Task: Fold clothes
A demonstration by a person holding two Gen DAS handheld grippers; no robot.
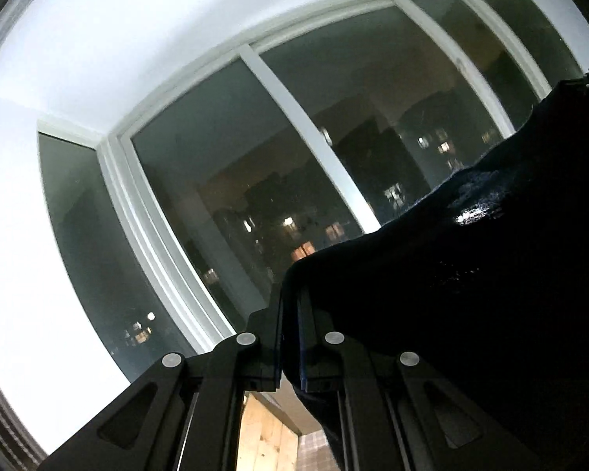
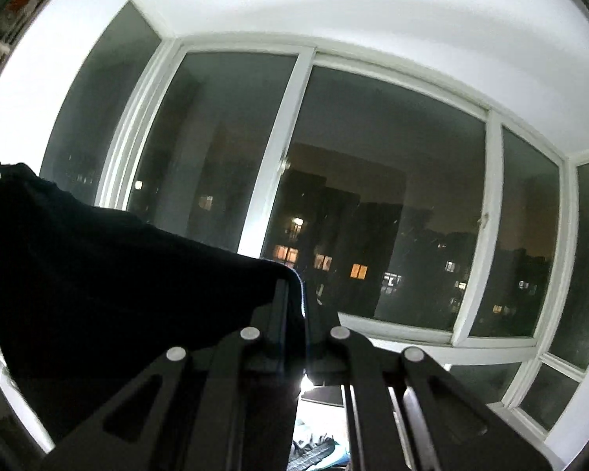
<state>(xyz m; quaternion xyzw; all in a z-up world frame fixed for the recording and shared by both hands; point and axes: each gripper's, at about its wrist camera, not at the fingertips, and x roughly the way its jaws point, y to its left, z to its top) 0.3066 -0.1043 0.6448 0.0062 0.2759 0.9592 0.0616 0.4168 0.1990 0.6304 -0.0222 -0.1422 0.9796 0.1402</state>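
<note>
So basically the whole thing hinges on one relation: a dark, near-black piece of soft fabric clothing (image 1: 432, 294) is strung out between the two grippers, with its top edge running roughly sideways from one to the other. Nearest in the left wrist view, the left gripper (image 1: 290, 337) is pinched together on one corner of that cloth, which spills off to its right. In the right wrist view it's mirrored: the right gripper (image 2: 296, 314) is clamped on the other corner, and the garment (image 2: 117, 274) is draped away to its left. Neither hand is really nearer, since both are already on it.

Both grippers are held about level and well up in the air, pointed at the big white-framed window (image 1: 278, 90) with lit buildings seen through the dark glass. The cloth is hung below the grip line, clear of any table, and its lower part is not seen at all.

A bit of wooden floor (image 1: 263, 431) is glimpsed under the left gripper. Probably the garment is being held up to be straightened before it gets laid down for folding.
</note>
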